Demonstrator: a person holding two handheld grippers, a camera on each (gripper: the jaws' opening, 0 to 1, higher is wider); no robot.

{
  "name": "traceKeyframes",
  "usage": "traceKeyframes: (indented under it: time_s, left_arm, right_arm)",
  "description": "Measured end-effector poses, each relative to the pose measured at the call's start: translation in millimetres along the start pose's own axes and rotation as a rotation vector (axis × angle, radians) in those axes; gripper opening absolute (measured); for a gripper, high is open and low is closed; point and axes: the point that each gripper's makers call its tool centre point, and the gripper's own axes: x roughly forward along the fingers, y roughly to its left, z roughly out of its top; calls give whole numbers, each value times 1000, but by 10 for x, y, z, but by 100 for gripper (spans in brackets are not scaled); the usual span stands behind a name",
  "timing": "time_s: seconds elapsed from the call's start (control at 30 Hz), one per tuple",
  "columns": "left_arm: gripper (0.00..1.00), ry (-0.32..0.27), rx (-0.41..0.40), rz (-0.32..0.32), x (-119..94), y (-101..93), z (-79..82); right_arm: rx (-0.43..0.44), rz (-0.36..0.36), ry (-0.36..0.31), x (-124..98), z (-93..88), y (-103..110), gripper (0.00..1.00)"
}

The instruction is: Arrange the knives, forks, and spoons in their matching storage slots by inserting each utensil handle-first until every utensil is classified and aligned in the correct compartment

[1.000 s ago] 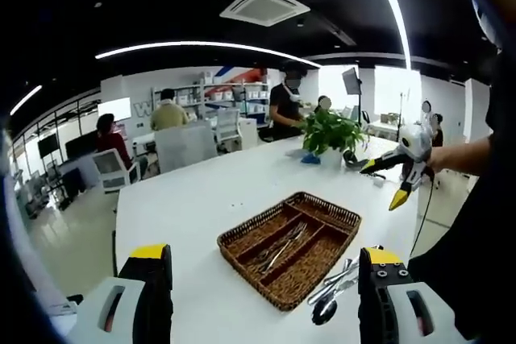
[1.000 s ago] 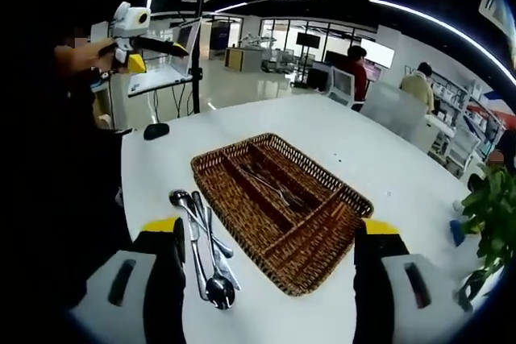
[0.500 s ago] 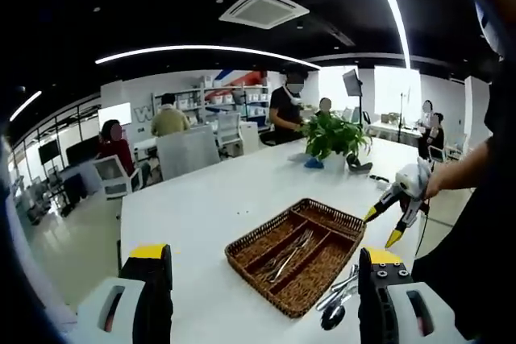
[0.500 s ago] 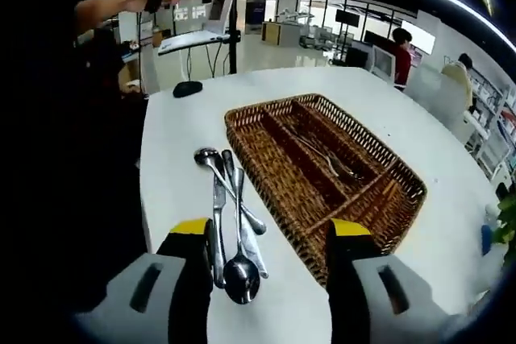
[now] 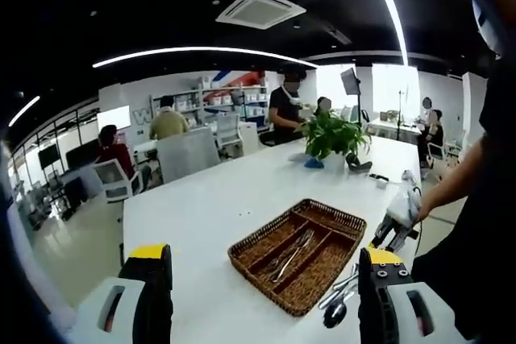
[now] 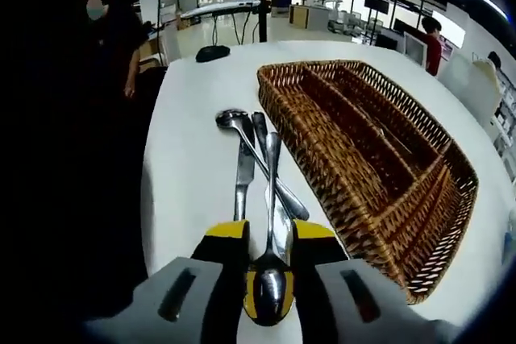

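1. The right gripper (image 6: 268,275) is low over the white table (image 6: 193,151); its yellow-tipped jaws stand narrowly apart on either side of a spoon (image 6: 270,275); whether they press on it I cannot tell; the spoon's bowl lies between the jaw tips, its handle running away up the view.
2. That spoon is part of a small pile of cutlery (image 6: 258,167) lying on the table just beside the long wall of the basket (image 6: 322,159); a second spoon (image 6: 234,121) has its bowl at the far end of the pile; a knife (image 6: 244,175) lies along the pile's left side.
3. The basket is brown wicker with long compartments and one cross compartment at the near end; some cutlery lies in a middle slot, blurred in the right gripper view.
4. In the left gripper view, the left gripper (image 5: 262,296) hangs above the table with jaws wide apart and nothing between them; the basket (image 5: 262,267) sits ahead; forks (image 5: 292,249) lie in its middle slot; the pile (image 5: 343,292) lies beside its right edge.
5. The right gripper (image 5: 395,227) also shows there, held by the person's hand just beyond the pile.
6. A potted plant (image 5: 330,136) stands at the table's far end; people sit and stand behind.
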Motion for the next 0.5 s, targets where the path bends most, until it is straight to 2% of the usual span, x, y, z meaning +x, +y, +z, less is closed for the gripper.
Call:
traceKeyframes:
  time_s: [0.1,0.13,0.3,0.5]
  left_arm:
    - [100,2,-3,5,-16,38,-23]
    - [100,1,-7,5,-19,44,-24]
    - [100,-6,-9,4,-41,70,-24]
    - [100,-7,-15,12,-86,125,-57]
  right_arm:
    - [-3,-7,5,46,-40,-29,15]
    - [-42,7,23,64,-52,-5,13]
    - [-85,38,60,148,-87,62,7]
    - [-108,26,59,181,-32,49,2]
